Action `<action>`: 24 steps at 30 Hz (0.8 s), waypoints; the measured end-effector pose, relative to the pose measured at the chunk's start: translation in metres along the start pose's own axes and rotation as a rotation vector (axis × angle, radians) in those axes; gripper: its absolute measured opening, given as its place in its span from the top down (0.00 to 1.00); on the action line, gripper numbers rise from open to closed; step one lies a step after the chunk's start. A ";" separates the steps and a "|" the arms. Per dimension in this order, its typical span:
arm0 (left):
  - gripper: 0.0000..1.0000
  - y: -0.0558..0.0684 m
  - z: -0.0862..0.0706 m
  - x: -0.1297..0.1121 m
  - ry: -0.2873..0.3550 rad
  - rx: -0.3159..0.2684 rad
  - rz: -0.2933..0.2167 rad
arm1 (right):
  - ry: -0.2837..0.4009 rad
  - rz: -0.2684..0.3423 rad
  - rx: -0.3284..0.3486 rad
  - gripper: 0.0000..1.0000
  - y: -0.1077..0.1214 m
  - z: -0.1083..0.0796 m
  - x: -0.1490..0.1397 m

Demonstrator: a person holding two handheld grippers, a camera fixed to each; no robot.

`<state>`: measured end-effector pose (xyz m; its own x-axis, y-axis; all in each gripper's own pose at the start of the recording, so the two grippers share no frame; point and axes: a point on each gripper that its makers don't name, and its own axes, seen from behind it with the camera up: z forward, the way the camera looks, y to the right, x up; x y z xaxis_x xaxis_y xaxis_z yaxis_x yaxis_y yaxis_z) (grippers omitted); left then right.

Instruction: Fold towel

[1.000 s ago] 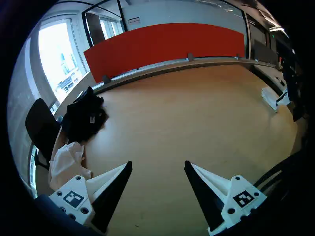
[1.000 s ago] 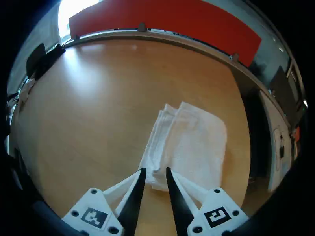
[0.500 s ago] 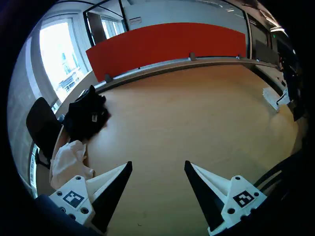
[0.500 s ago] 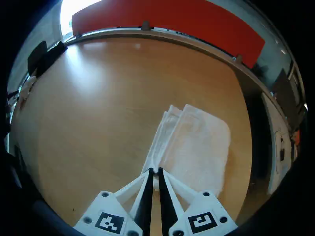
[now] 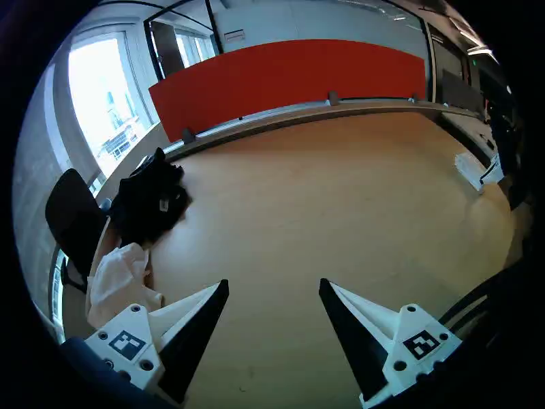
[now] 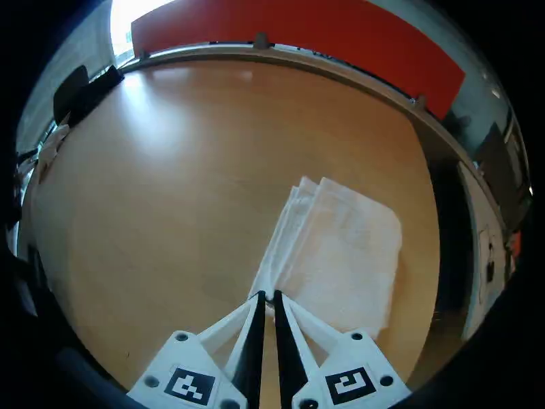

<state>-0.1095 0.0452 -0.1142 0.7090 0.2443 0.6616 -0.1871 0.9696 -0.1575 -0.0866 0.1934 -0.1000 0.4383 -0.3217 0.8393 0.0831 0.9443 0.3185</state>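
1. Within the past second the right gripper point(image 6: 268, 296) has closed from a narrow gap and now pinches the near edge of the towel point(image 6: 340, 245).
2. The towel, white and folded into a thick, layered rectangle, lies on the wooden table point(image 6: 157, 191) directly ahead and to the right of those fingers.
3. The left gripper point(image 5: 272, 286) hangs wide open over bare tabletop, with the towel far off to its right.

Daylight from the tall, blown-out window point(image 5: 102, 102) on the left lays a pale sheen across the light wooden table point(image 6: 163, 95). The white folded towel point(image 6: 340, 252) reads bright yet textured. Focus is sharp centrally; fisheye bending and darkening grow toward the rims.
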 end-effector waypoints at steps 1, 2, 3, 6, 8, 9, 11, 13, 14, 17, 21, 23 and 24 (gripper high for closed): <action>0.01 0.000 0.000 0.000 0.000 0.000 0.000 | -0.001 -0.001 0.000 0.90 0.000 0.000 0.000; 0.01 0.000 0.000 -0.001 -0.001 0.000 0.000 | -0.002 -0.003 0.000 0.90 0.000 0.000 -0.001; 0.01 0.000 0.000 -0.001 -0.001 0.000 -0.001 | -0.002 -0.003 0.000 0.90 0.000 0.000 -0.001; 0.01 0.000 0.000 -0.001 -0.001 0.000 0.000 | 0.000 -0.001 -0.001 0.90 0.000 0.000 0.001; 0.01 0.000 0.000 -0.001 0.000 0.001 -0.001 | -0.001 0.001 -0.001 0.90 0.000 0.000 0.001; 0.01 -0.001 0.000 -0.001 0.000 0.001 -0.001 | -0.001 0.002 -0.001 0.90 0.000 0.000 0.001; 0.01 -0.001 0.000 0.000 0.000 0.001 -0.002 | -0.001 0.003 -0.002 0.88 0.000 0.000 0.002; 0.01 -0.002 0.000 0.000 0.000 0.002 -0.004 | 0.001 0.005 -0.002 0.82 0.000 0.000 0.002; 0.01 -0.002 0.000 0.000 0.000 0.002 -0.004 | 0.002 0.006 -0.001 0.74 -0.001 0.000 0.002; 0.01 -0.003 0.001 0.001 0.000 0.002 -0.004 | 0.003 0.009 -0.005 0.46 -0.001 -0.001 0.002; 0.01 -0.004 0.002 0.001 0.001 0.001 -0.004 | 0.003 0.009 0.003 0.30 -0.004 -0.001 0.000; 0.01 -0.004 0.002 0.002 0.002 0.000 -0.006 | 0.005 0.010 -0.001 0.20 -0.005 -0.001 0.000; 0.01 -0.004 0.002 0.002 0.002 -0.001 -0.007 | 0.006 0.010 -0.002 0.19 -0.005 -0.001 0.001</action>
<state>-0.1090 0.0419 -0.1104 0.7115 0.2378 0.6613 -0.1818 0.9713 -0.1537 -0.0862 0.1881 -0.1014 0.4443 -0.3114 0.8400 0.0798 0.9477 0.3091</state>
